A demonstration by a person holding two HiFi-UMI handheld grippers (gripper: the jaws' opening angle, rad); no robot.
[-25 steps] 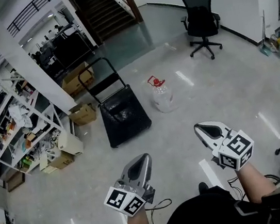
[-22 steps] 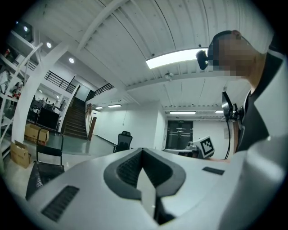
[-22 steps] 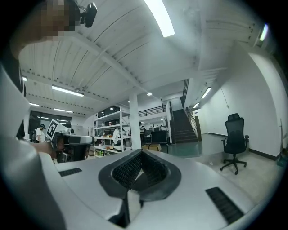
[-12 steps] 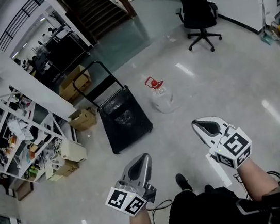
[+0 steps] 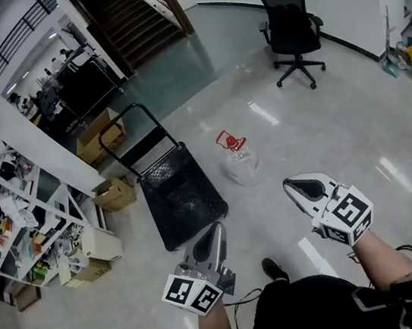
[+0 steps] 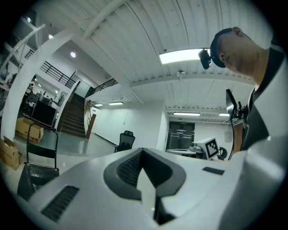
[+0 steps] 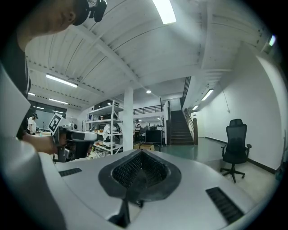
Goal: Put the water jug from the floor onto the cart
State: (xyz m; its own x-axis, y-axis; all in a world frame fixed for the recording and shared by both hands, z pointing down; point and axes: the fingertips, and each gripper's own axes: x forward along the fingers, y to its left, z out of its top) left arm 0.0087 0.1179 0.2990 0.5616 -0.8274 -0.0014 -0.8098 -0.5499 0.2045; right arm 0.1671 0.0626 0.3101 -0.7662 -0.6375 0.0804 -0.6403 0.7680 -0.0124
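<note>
A clear water jug (image 5: 241,162) with a red cap and red handle stands upright on the shiny floor. Just to its left lies the black flat cart (image 5: 182,198) with its upright handle (image 5: 126,130) at the far end. My left gripper (image 5: 216,231) is shut and empty, held level near the cart's near edge. My right gripper (image 5: 288,183) is shut and empty too, a short way to the right of the jug and nearer to me. In both gripper views the jaws meet, with neither the jug nor the cart deck between them.
A black office chair (image 5: 290,26) stands at the back right. Cardboard boxes (image 5: 115,194) and a white shelving rack (image 5: 17,226) crowd the left side, beside a white pillar (image 5: 23,122). Stairs (image 5: 126,22) rise at the back. Cleaning things (image 5: 403,57) sit by the right wall.
Both grippers and the person have moved forward across the floor; the cart and jug now lie closer. Both grippers have stayed shut.
</note>
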